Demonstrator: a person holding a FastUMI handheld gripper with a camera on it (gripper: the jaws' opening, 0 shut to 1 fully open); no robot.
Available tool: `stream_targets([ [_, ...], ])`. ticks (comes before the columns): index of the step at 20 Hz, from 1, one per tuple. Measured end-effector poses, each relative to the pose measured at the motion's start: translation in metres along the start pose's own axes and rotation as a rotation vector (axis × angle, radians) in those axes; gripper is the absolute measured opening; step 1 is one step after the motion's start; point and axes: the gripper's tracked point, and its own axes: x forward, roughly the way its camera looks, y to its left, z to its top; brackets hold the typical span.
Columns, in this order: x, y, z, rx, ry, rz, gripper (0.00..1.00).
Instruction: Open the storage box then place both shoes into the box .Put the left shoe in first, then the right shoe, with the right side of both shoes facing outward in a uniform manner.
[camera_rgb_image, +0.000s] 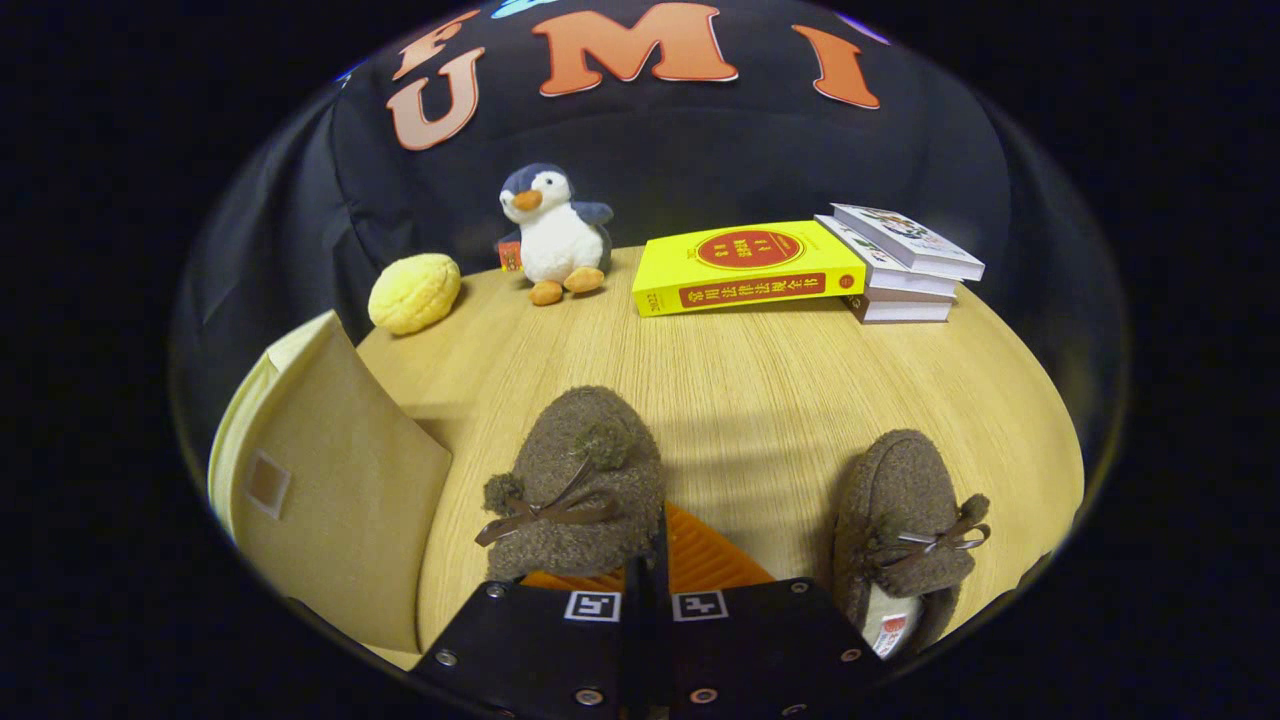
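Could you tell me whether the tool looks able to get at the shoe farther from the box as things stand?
Probably not right away: the tool appears shut on the nearer shoe. The other shoe lies apart on the bare table, with nothing blocking it, so it looks reachable once the tool is freed.

The gripper (650, 560) points forward and slightly down, its two fingers (700, 560) drawn close together.

2 fuzzy brown shoes (575, 485) (905, 525) apart on table, beige storage box (335, 480) beside left one
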Motion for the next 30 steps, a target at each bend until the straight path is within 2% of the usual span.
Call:
stream_targets([
  [8, -0.084, 0.053, 0.073, 0.125, -0.076, 0.052, 0.04],
  [15, -0.122, 0.152, 0.109, 0.091, -0.110, 0.120, 0.04],
  [21, -0.092, 0.234, 0.070, -0.003, 0.017, 0.131, 0.04],
  [30, -0.040, 0.282, -0.017, -0.117, 0.300, 0.044, 0.08],
])
